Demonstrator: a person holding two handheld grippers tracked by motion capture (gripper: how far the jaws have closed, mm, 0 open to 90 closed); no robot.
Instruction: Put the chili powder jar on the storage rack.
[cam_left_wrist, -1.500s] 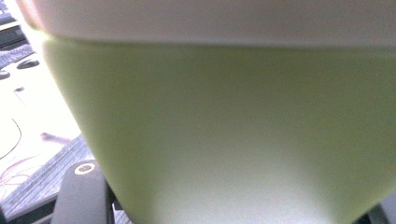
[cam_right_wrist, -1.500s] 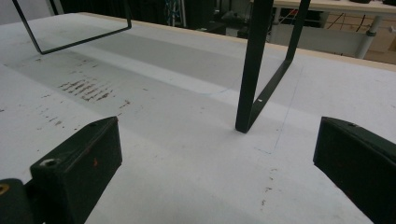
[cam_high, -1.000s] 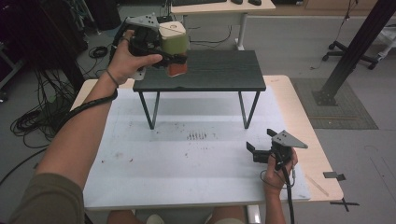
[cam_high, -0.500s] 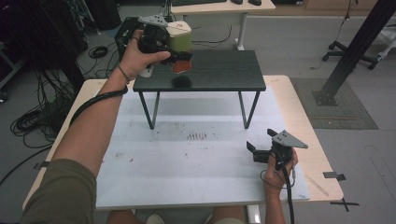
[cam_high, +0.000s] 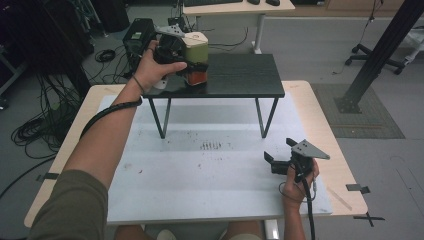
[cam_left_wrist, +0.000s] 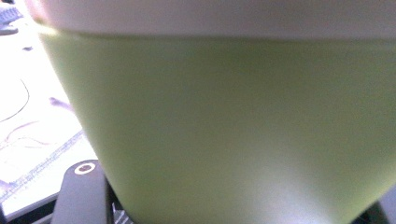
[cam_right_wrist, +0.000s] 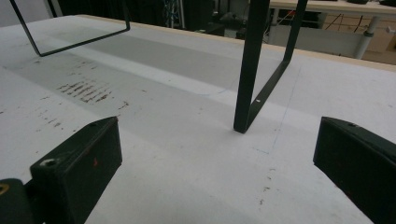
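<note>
Carrying the green cup (cam_high: 196, 50), my left gripper (cam_high: 176, 50) has drifted toward the shelf's (cam_high: 240, 75) left edge, jaws closed on it above the shelf, while my right gripper (cam_high: 281, 165) rests wide open and empty.
</note>
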